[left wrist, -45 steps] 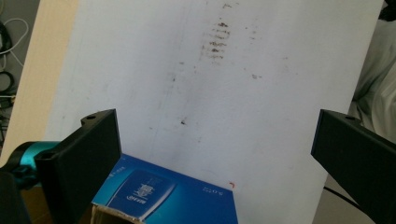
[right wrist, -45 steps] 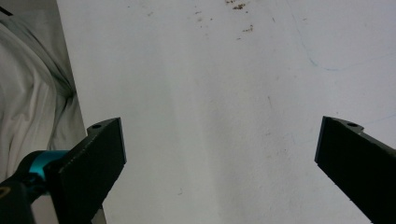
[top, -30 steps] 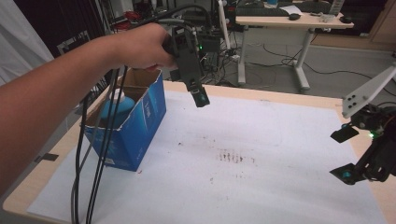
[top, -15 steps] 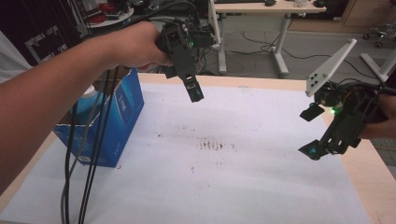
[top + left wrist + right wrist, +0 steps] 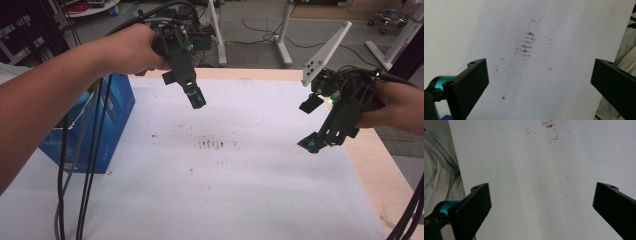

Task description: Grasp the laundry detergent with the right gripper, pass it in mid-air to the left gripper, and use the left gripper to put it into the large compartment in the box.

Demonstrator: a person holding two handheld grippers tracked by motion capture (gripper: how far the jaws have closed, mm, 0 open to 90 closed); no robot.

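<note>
My left gripper hung above the far part of the table at approx 11 o'clock, jaws spread wide, nothing btwn them. My right gripper was at approx 3 o'clock near the rt edge, jaws also wide apart, empty, grey plate up top. White sheet covered the table w/ brown smudges at centre, between both grippers. Blue box stood at 9 o'clock by the lt edge, cables trailing in front of it.

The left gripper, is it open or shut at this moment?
Open. In the left gripper view, the left gripper has its two black jaws far apart, with only the stained white sheet between them, nothing held.
</note>
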